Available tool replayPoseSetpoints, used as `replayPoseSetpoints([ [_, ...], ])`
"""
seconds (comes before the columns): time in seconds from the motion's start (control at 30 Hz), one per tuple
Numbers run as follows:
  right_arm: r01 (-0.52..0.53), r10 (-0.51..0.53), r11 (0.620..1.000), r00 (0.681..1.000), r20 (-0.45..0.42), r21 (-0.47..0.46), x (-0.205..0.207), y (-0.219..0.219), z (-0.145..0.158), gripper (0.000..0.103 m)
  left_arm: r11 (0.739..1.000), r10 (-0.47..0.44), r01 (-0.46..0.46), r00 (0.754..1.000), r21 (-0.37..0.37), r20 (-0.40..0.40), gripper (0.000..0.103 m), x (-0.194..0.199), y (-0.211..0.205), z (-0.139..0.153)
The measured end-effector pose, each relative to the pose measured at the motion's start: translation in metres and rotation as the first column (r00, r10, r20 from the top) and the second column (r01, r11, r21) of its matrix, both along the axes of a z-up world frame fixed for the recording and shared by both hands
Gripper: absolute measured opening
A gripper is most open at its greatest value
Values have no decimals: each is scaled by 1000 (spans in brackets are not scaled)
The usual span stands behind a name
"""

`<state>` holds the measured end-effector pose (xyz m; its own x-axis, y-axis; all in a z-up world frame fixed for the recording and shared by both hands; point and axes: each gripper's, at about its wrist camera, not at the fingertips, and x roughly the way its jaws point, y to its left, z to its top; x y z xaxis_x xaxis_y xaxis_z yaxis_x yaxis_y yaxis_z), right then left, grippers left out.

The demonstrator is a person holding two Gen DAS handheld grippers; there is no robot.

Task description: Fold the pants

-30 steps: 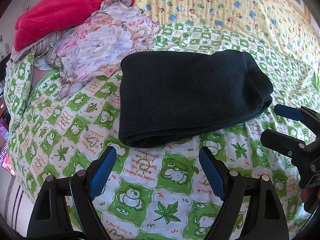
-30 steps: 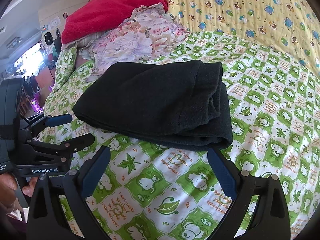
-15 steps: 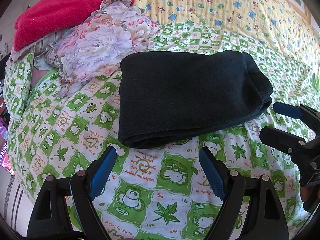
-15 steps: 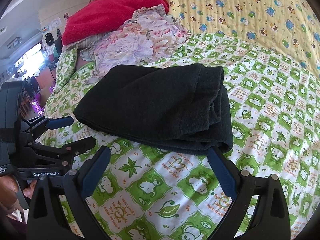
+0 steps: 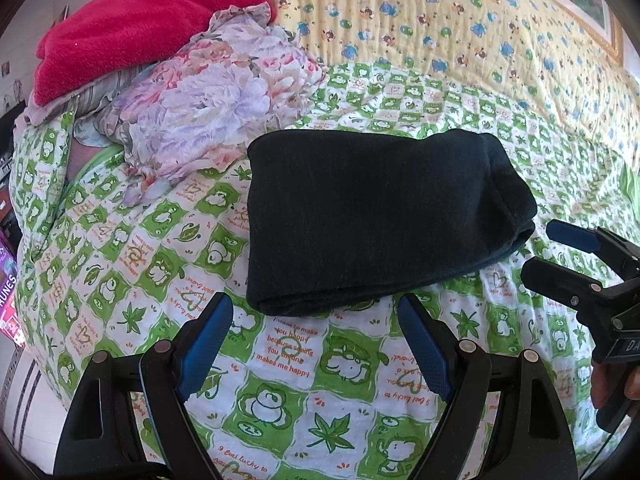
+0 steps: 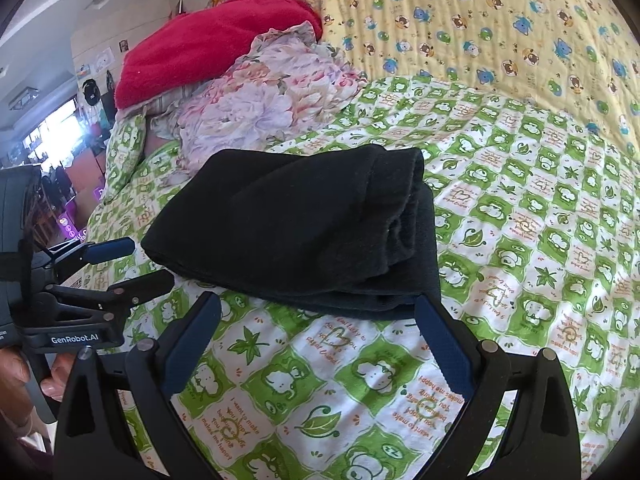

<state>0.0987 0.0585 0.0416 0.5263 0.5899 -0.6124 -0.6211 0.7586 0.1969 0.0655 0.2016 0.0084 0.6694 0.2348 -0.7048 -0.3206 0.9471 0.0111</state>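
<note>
Folded black pants lie on the green frog-print bedsheet, just beside a floral cloth topped by a red blanket. Only the right wrist view shows the stacked layers at the pants' open end and the room beyond the bed. Left gripper and right gripper both stand wide apart, empty, just short of the pants' near edge. The holding hands are mostly cut off.

Folded pants lie mid-frame on the bedsheet; bedding pile upper left, quilt behind.
</note>
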Motion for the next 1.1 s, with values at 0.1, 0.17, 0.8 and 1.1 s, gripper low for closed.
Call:
replayPoseSetpoints([
  [0.1,-1,1,1000,1000,0,-3,0,1,0,97,1000,-1,1,1000,6,1,85,0,-1,0],
  [0.17,0,0,1000,1000,-2,-4,0,1,0,97,1000,-4,4,1000,15,2,85,0,-3,0],
  [0.8,-7,7,1000,1000,8,7,0,2,5,97,1000,-8,8,1000,26,15,85,-2,-4,4],
  [1.1,-15,15,1000,1000,6,8,-1,4,4,97,1000,-7,7,1000,25,13,85,-2,-4,4],
])
